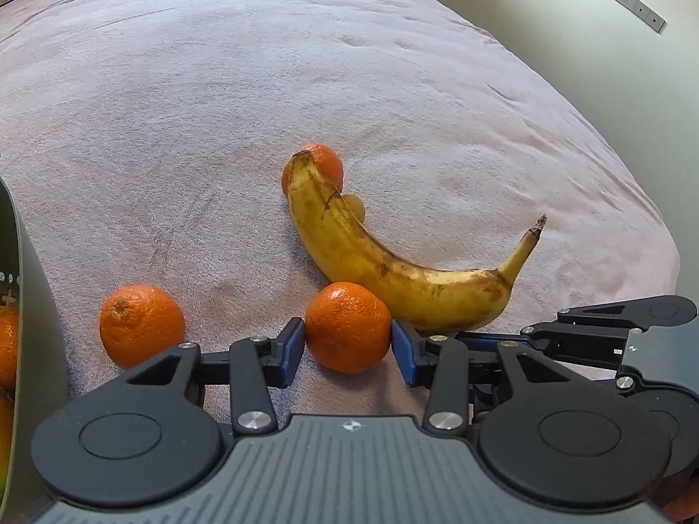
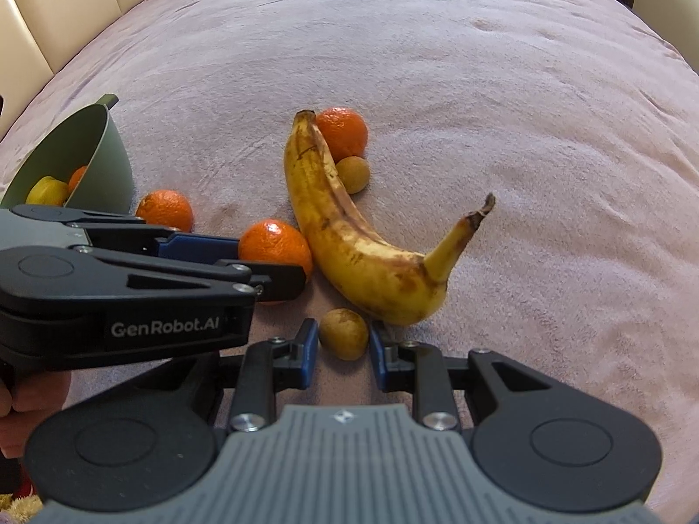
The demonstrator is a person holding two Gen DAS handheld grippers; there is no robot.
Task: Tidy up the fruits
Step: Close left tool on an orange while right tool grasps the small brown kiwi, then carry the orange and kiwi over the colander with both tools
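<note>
The left claw (image 1: 348,340) pinches a mandarin (image 1: 347,326), its blue pads (image 1: 292,346) pressed to either side of the fruit, which rests on the pink blanket (image 1: 306,87) of a bed; the right claw (image 2: 344,336) is closed on a small brown-yellow fruit (image 2: 344,333), perhaps a longan, its pads touching both flanks; that fruit lies on the blanket just beside the belly of the banana (image 2: 349,236); the spotted banana lies curved, stem tipped upward to the right, touching the held mandarin along its near side; at the banana's far tip sits a second mandarin (image 2: 343,133) with another small brown fruit (image 2: 353,174) against it; a third mandarin (image 1: 142,325) lies apart to the left of the left claw, near a grey-green bowl (image 2: 109,166); the bowl is tilted and holds an orange fruit and a yellow one; a hand (image 2: 26,397) grips the left claw's handle at the lower left of the right wrist view; a cream padded headboard (image 2: 65,8) stands beyond the blanket.
</note>
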